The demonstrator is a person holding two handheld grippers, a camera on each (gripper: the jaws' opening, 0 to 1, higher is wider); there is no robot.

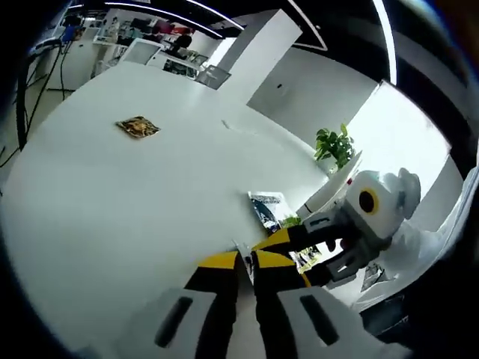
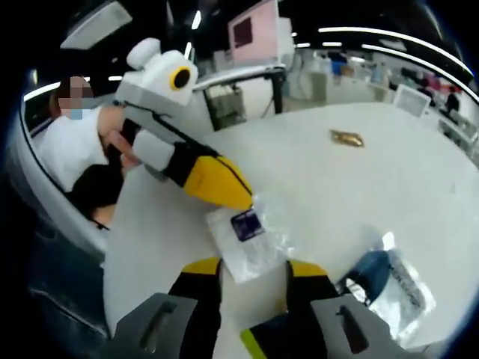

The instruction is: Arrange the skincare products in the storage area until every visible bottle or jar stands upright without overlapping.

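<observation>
The left gripper (image 2: 243, 202) had its jaws pinched on a clear sachet (image 2: 251, 239) lying on the white desk (image 2: 359, 187). The right gripper (image 2: 251, 280), jaws parted, straddled the sachet's near edge. A blue-printed packet (image 2: 389, 288) lay beside it.

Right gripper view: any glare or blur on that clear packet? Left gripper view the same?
Right gripper view: the clear packet shows soft white glare and fuzzy edges; the blue pouch glints too. Left gripper view: the white table is evenly lit, heavy fisheye bend, and the bright window is blown out behind the plant.
</observation>
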